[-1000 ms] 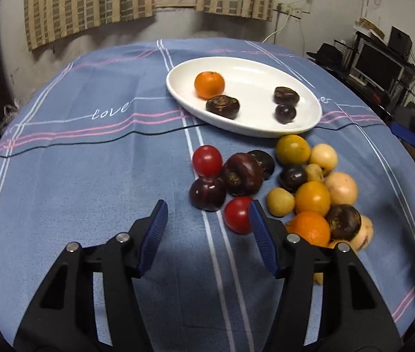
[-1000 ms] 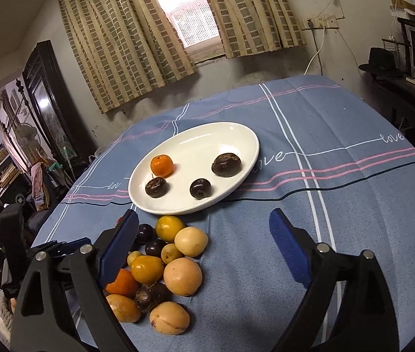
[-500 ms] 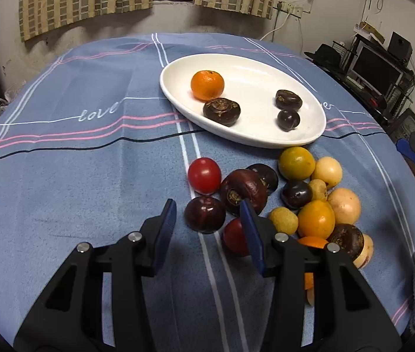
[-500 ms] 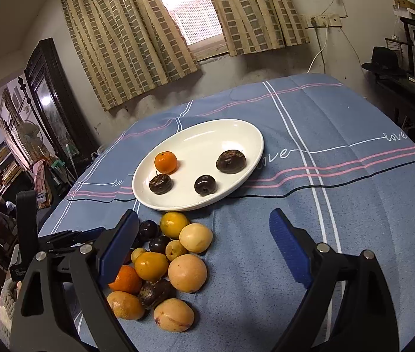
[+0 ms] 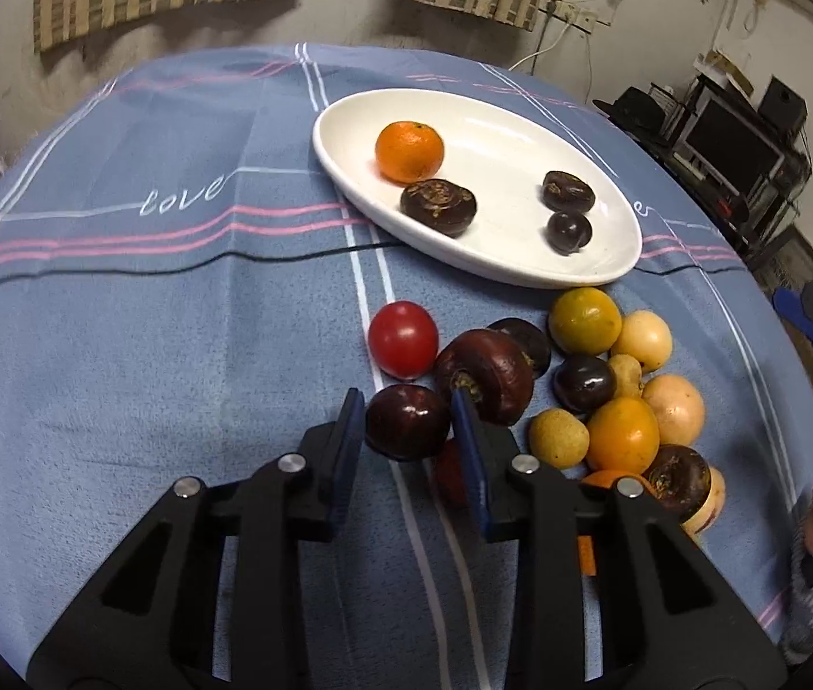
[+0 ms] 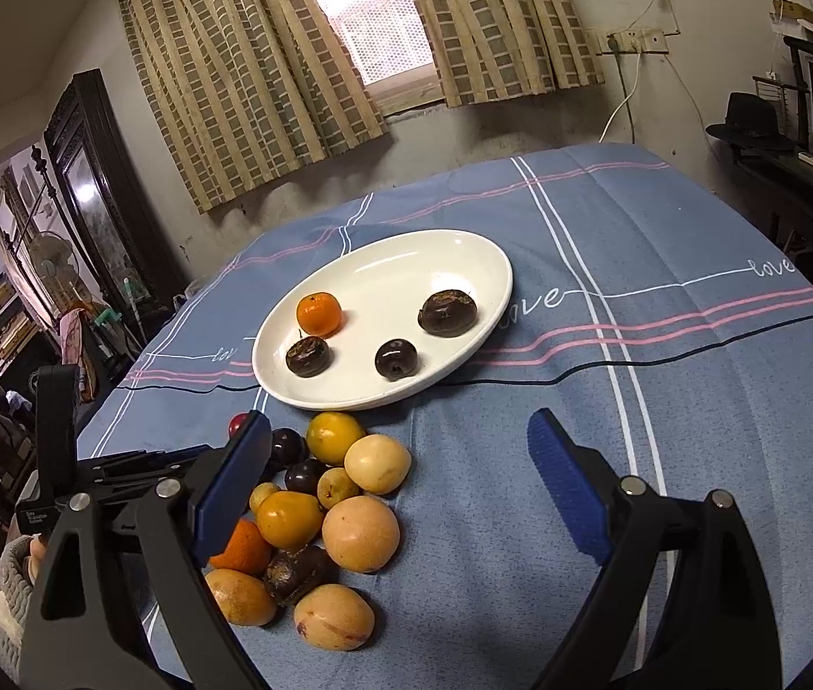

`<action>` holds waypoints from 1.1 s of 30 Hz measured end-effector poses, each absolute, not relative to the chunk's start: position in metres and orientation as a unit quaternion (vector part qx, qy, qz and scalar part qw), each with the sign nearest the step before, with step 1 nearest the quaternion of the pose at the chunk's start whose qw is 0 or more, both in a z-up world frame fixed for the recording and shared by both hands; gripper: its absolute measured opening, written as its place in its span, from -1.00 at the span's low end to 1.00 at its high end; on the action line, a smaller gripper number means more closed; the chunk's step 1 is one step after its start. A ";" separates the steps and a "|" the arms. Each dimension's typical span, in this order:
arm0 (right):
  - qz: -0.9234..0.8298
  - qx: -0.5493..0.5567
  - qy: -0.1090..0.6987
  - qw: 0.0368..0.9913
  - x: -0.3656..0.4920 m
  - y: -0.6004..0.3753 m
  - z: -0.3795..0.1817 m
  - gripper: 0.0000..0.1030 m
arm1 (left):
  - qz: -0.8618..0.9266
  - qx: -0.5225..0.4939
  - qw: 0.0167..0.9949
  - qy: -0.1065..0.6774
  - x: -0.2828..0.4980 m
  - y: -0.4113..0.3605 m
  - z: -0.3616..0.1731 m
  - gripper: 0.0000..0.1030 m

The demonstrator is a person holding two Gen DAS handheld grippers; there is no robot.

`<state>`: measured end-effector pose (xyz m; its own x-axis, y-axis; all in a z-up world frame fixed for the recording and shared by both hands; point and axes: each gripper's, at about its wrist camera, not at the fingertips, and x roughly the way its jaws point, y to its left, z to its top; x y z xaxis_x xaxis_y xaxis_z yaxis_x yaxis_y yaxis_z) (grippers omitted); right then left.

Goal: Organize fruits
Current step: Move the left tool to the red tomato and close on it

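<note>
A white oval plate (image 5: 521,132) (image 6: 481,253) on the blue cloth holds an orange (image 5: 409,150) and three dark fruits. A pile of fruits (image 5: 608,397) (image 6: 337,494) lies in front of it: yellow, orange, dark and red ones. My left gripper (image 5: 407,422) is shut on a dark purple plum (image 5: 406,421) at the pile's left edge, on the cloth. A red tomato (image 5: 403,339) sits just beyond it. My right gripper (image 6: 401,494) is open and empty, above the cloth right of the pile.
A large dark fruit (image 5: 487,375) touches the right finger of the left gripper. Another red fruit (image 5: 449,471) lies half hidden behind that finger. A desk with monitors (image 5: 734,144) stands beyond the table's right edge. Curtains and a window (image 6: 372,17) are behind.
My left gripper moved forward and closed its fingers around the dark purple plum. The right gripper stayed open and barely moved.
</note>
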<state>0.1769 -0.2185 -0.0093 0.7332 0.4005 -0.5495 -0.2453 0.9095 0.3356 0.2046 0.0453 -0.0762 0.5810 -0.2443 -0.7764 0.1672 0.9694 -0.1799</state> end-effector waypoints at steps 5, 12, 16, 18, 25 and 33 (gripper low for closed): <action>0.169 0.120 0.331 0.921 0.180 -0.219 -0.014 0.76 | -0.122 -0.057 0.881 0.454 0.207 0.055 -0.076 -0.35; 0.167 0.118 0.342 0.917 0.184 -0.217 -0.019 0.76 | -0.137 -0.082 0.873 0.460 0.209 0.056 -0.081 -0.24; 0.164 0.118 0.345 0.916 0.186 -0.217 -0.021 0.76 | -0.139 -0.087 0.873 0.459 0.207 0.054 -0.081 -0.29; 0.163 0.119 0.346 0.916 0.186 -0.218 -0.021 0.76 | -0.139 -0.096 0.871 0.461 0.205 0.058 -0.080 -0.42; 0.165 0.120 0.351 0.914 0.188 -0.220 -0.024 0.76 | -0.119 -0.102 0.887 0.434 0.192 0.069 -0.067 -0.89; 0.186 0.111 0.363 0.906 0.188 -0.211 -0.027 0.76 | -0.137 -0.088 0.879 0.448 0.195 0.060 -0.071 -0.85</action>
<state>0.1881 -0.2111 -0.0275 0.6673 0.4174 -0.6168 -0.2558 0.9063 0.3365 0.1948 0.0597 -0.0713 0.5616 -0.3199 -0.7631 0.1622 0.9469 -0.2776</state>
